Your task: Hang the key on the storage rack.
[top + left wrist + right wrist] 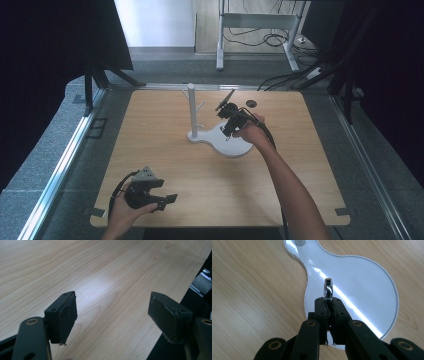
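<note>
The right tongs [328, 301] pinch a shiny ring [328, 288] edge-on above the stand's white base [367, 290], likely to hang it on a peg of the post [191, 107]. Far from the stand, at the desk's [105, 277] near edge, the left tongs [112, 315] gape wide and empty.

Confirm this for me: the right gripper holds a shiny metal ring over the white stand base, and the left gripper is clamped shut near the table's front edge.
Not quite. The left gripper is open, nothing between its jaws, as the left gripper view shows. The rest stands: the right gripper pinches the metal ring over the white stand base.
</note>
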The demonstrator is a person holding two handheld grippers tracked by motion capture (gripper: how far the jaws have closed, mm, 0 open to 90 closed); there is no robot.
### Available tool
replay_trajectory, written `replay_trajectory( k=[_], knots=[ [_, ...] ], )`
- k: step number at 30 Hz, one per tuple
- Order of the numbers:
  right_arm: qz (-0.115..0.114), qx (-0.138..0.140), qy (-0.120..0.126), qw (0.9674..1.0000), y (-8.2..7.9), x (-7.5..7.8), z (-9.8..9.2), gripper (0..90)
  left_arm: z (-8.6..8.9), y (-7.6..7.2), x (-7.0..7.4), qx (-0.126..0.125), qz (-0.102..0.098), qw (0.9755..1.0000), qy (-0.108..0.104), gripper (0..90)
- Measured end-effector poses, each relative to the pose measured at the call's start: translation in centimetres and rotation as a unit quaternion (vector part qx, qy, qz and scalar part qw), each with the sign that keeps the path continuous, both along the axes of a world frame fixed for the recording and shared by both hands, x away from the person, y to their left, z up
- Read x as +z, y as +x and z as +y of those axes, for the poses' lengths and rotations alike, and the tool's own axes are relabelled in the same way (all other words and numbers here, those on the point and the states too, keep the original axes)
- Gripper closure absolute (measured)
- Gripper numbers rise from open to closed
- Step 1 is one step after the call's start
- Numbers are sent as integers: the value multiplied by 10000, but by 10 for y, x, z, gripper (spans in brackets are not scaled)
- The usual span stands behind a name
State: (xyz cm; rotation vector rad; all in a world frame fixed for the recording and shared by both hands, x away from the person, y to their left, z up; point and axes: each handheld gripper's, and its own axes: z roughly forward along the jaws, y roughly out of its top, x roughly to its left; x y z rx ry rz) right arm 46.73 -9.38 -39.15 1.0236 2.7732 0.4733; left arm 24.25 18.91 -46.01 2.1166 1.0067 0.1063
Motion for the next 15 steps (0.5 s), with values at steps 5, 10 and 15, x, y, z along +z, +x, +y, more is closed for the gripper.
replay_trajectory(
  k=[5,10,15],
  knots=[
    [-39,-36,22,10000,5,5,1,850,1,0,0,8,0,10000,6,238],
    [-41,-56,-21,10000,8,6,6,849,1,0,0,4,2,10000,1,238],
    [-78,-91,27,9999,13,8,8,850,2,0,0,10,-2,10000,-16,238]
  ],
)
